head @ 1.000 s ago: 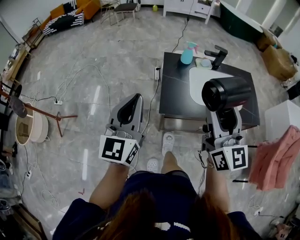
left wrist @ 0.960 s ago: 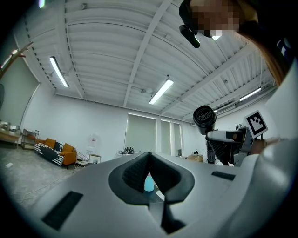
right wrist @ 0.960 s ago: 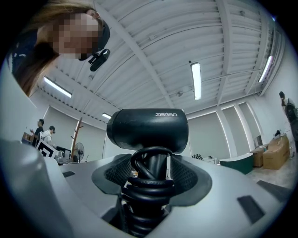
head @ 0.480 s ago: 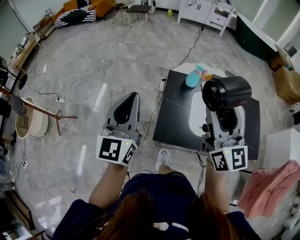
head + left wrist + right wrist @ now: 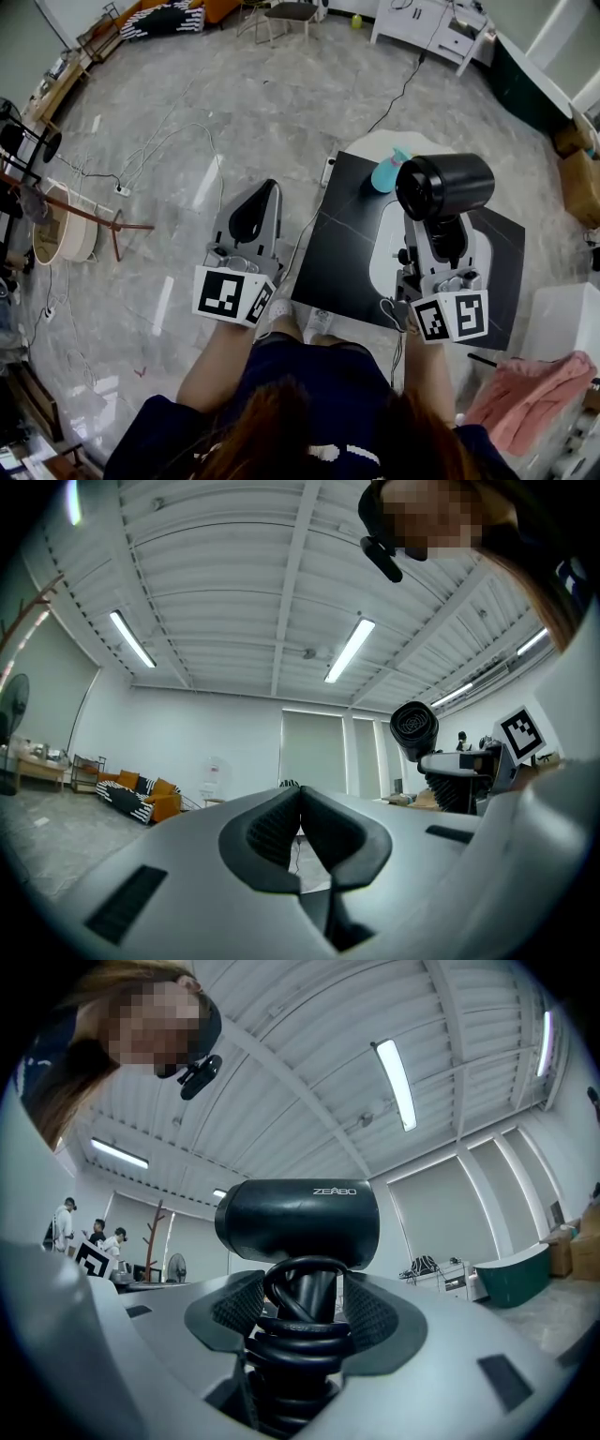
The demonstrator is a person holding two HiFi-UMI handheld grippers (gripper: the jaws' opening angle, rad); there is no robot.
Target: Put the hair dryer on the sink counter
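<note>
A black hair dryer (image 5: 444, 186) stands upright in my right gripper (image 5: 437, 242), which is shut on its handle with the cord coiled round it. In the right gripper view the hair dryer (image 5: 298, 1222) fills the middle, barrel across, between the ribbed pads (image 5: 240, 1312). It hangs above the black sink counter (image 5: 352, 244) with its white basin (image 5: 386, 246). My left gripper (image 5: 251, 217) is shut and empty, held left of the counter over the floor. In the left gripper view the hair dryer (image 5: 414, 727) shows at the right, beyond my left gripper (image 5: 300, 829).
A teal spray bottle (image 5: 386, 172) stands at the counter's far edge by the basin. Cables (image 5: 169, 150) trail over the grey floor on the left. A pink cloth (image 5: 525, 403) lies at the lower right, and a round basket (image 5: 58, 236) stands at the far left.
The counter has come closer below me, so the hair dryer now hangs over the basin. Both grippers keep the same hold and pose.
</note>
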